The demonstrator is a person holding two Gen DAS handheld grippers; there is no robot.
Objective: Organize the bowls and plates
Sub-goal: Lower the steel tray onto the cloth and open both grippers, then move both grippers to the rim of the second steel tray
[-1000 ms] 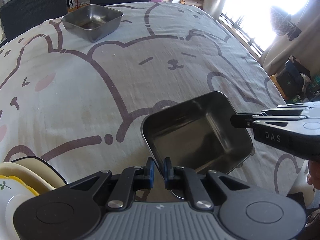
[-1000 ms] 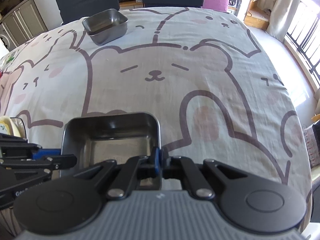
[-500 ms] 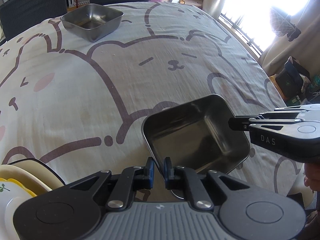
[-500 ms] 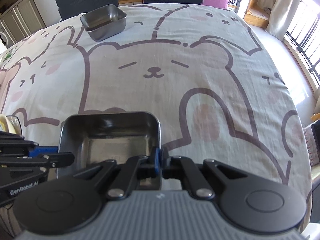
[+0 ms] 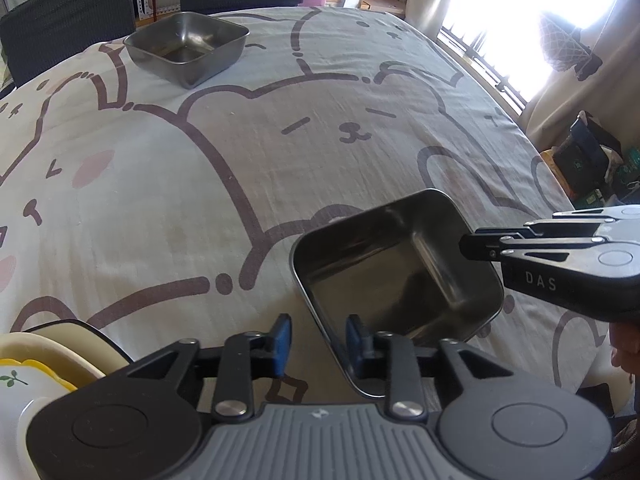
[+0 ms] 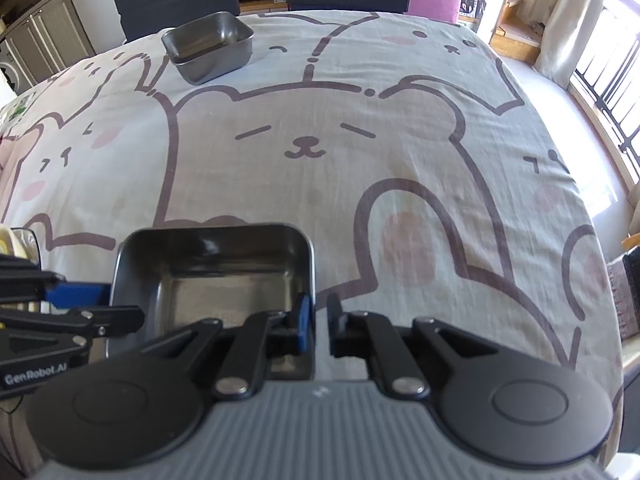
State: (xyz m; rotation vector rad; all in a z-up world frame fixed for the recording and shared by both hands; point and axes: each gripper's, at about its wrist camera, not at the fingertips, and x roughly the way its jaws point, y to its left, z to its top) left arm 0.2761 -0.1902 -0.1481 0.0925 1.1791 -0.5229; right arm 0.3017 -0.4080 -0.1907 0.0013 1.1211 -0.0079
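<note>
**Both claws letting go of the near steel tray**

Now I have the square steel tray (image 5: 396, 276) sitting on the bear-print tablecloth (image 5: 240, 152) at the near edge, right of centre in the left view. My left gripper (image 5: 317, 340) has just been opening: its pads straddle the tray's near wall, spread, not pressing. My right gripper (image 6: 318, 326) has just eased apart too; the tray's right wall (image 6: 311, 280) stands in a slim gap, and I judge the grip released. Tray looks light, rigid, slick, thin-rimmed; best pinched across a wall near a corner. Two nested steel trays (image 6: 208, 46) wait far left. Ceramic plates (image 5: 36, 360) near left look fragile.
</note>
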